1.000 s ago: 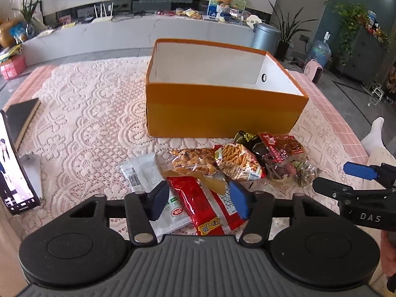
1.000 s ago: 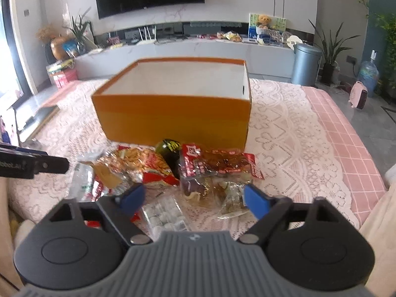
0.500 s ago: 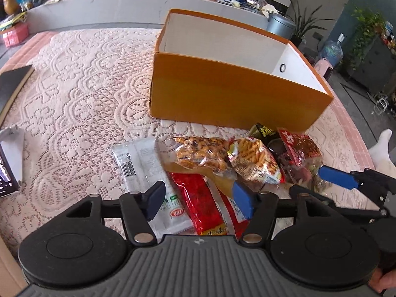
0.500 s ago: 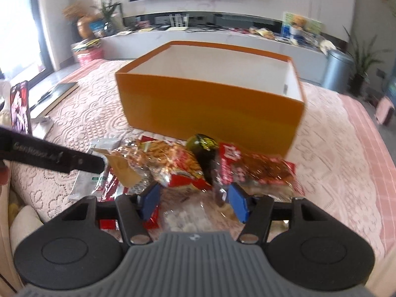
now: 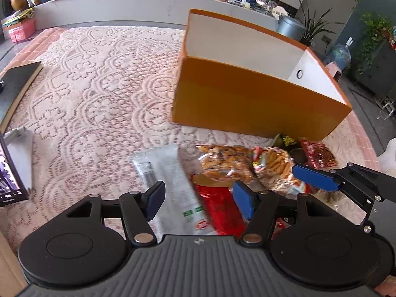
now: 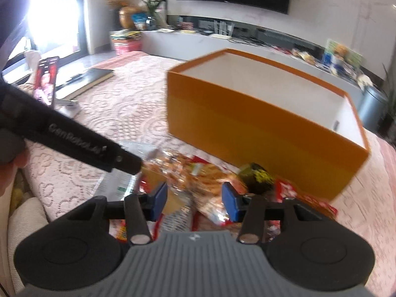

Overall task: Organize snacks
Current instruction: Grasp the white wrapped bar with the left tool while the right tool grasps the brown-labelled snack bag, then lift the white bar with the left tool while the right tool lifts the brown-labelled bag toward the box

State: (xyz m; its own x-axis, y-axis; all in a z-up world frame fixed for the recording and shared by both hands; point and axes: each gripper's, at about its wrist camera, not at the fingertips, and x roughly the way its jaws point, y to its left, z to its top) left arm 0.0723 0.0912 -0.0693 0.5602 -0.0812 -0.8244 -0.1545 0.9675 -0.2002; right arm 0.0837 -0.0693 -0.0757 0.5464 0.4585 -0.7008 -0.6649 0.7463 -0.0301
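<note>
An open orange box (image 5: 247, 109) (image 6: 259, 136) with white inner walls stands on the lace cloth. In front of it lies a pile of snacks: a white packet (image 5: 168, 170), a red packet (image 5: 220, 203), two clear bags of orange-brown snacks (image 5: 225, 160) (image 6: 198, 173), a dark green packet (image 6: 257, 177) and a red meat packet (image 5: 319, 153). My left gripper (image 5: 199, 200) hangs open low over the white and red packets. My right gripper (image 6: 195, 203) is over the orange snack bags with its jaws closing; the bags lie between them, and no pad visibly presses.
A phone on a stand (image 5: 7, 180) (image 6: 45, 79) and a black book (image 5: 17, 81) sit at the table's left side. The left gripper's black finger (image 6: 74, 138) reaches across the right wrist view. Bare lace cloth (image 5: 99, 86) spreads left of the box.
Both grippers have come lower and nearer the snack pile. The right gripper shifted left over the orange bags, rolled, and its jaws narrowed. The left jaws widened slightly.
</note>
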